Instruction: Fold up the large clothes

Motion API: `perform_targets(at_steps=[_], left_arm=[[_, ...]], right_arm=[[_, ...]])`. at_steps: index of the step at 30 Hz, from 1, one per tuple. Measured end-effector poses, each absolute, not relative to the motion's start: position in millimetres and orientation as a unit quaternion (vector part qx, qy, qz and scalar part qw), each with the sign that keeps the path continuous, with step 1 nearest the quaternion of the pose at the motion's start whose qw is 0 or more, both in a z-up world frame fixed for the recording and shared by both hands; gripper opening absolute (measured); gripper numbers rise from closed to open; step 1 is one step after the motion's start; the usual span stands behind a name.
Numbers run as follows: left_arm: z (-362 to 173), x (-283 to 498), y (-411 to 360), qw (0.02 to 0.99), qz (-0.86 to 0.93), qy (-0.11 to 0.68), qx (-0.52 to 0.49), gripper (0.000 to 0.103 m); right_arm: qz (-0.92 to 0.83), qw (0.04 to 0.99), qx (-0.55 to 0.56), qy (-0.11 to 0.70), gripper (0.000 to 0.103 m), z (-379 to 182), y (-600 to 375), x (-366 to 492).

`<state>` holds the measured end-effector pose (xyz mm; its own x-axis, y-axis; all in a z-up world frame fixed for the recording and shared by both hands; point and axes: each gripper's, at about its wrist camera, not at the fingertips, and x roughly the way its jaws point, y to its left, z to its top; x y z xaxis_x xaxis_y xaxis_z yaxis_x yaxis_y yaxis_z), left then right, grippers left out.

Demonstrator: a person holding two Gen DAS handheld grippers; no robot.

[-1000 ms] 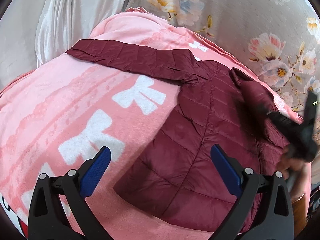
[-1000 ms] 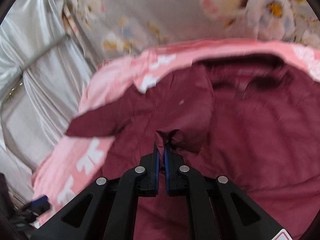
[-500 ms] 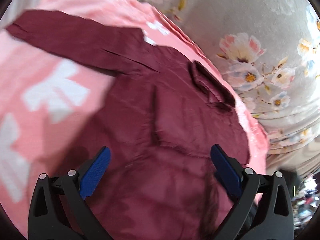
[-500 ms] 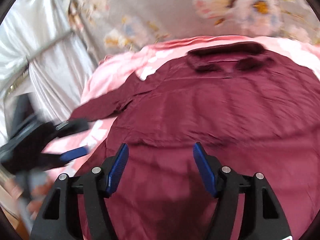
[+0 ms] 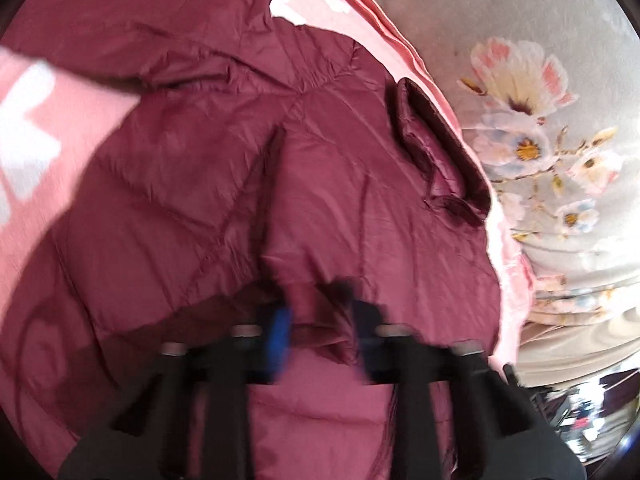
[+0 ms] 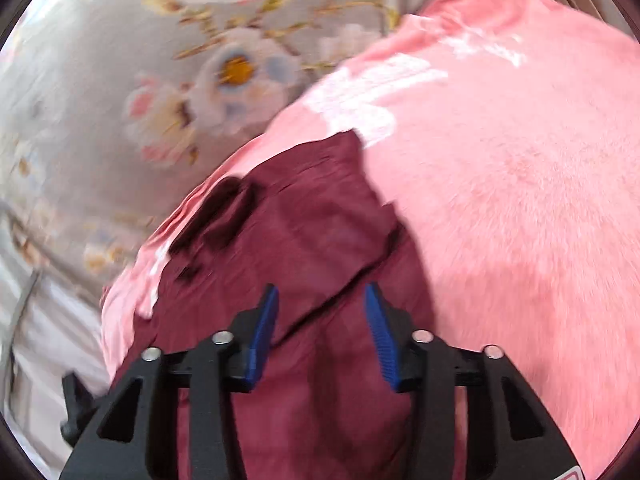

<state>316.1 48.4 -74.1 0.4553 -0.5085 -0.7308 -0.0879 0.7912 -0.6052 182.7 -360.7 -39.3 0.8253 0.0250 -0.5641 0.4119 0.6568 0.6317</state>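
Observation:
A maroon quilted jacket [image 5: 224,184] lies spread on a pink blanket [image 5: 36,128], with one side folded over its middle and its collar [image 5: 432,152] toward the right. My left gripper [image 5: 320,332] hovers low over the folded flap's edge, its jaws partly apart and blurred, with fabric between them but not pinched. In the right wrist view the jacket [image 6: 304,240] lies below my right gripper [image 6: 320,320], which is open over the jacket's edge beside the blanket [image 6: 500,200].
A grey floral bedsheet [image 5: 540,80] borders the blanket on the right and shows in the right wrist view [image 6: 160,80]. The bed's edge drops off at the lower right [image 5: 580,360]. White curtain fabric [image 6: 40,340] hangs at the left.
My left gripper has narrowed its jaws and dropped closer to the jacket's folded flap. My right gripper, which let go of the fabric earlier, has swung right toward the jacket's edge and the bare blanket.

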Motion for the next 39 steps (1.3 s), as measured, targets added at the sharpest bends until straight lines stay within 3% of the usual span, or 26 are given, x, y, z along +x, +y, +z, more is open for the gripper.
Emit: perform_targets(at_steps=[5, 7, 8, 12, 18, 26, 28, 30, 33, 39], left_arm=[[-63.0, 321.7, 53.9, 0.821, -0.128, 0.488, -0.267, 0.004], [-59.3, 323.3, 51.4, 0.829, -0.128, 0.483, -0.251, 0.003], [-57.0, 324.5, 49.5, 0.833, -0.128, 0.480, -0.243, 0.003], [-39.6, 320.9, 52.6, 0.857, -0.130, 0.445, -0.226, 0.003], [-87.9, 326.5, 46.9, 0.849, -0.104, 0.479, -0.196, 0.003], [-90.4, 315.7, 39.0, 0.878, -0.102, 0.442, -0.152, 0.004], [-87.6, 312.0, 36.2, 0.884, -0.098, 0.436, -0.137, 0.004], [-85.2, 311.9, 35.3, 0.886, -0.095, 0.434, -0.129, 0.005], [-77.7, 306.0, 36.0, 0.892, -0.089, 0.427, -0.117, 0.011], [-66.3, 301.8, 33.4, 0.898, -0.076, 0.422, -0.099, 0.015]], right_arm=[[-0.134, 0.853, 0.416, 0.287, 0.030, -57.9, -380.2, 211.4], [-0.126, 0.850, 0.424, 0.287, 0.006, -63.6, -385.6, 215.7], [-0.120, 0.852, 0.425, 0.280, 0.002, -62.6, -386.7, 214.0], [-0.100, 0.898, 0.389, 0.178, 0.002, -14.3, -375.4, 189.1], [-0.147, 0.881, 0.353, 0.278, 0.001, -54.7, -376.0, 213.2], [-0.170, 0.874, 0.320, 0.325, 0.000, -69.0, -371.0, 221.3], [-0.186, 0.873, 0.314, 0.325, 0.004, -64.0, -366.0, 213.5], [-0.210, 0.878, 0.314, 0.293, 0.016, -48.6, -354.5, 188.7], [-0.185, 0.896, 0.309, 0.260, 0.016, -26.3, -327.4, 175.3], [-0.057, 0.923, 0.223, 0.307, 0.005, -5.1, -230.3, 223.0]])
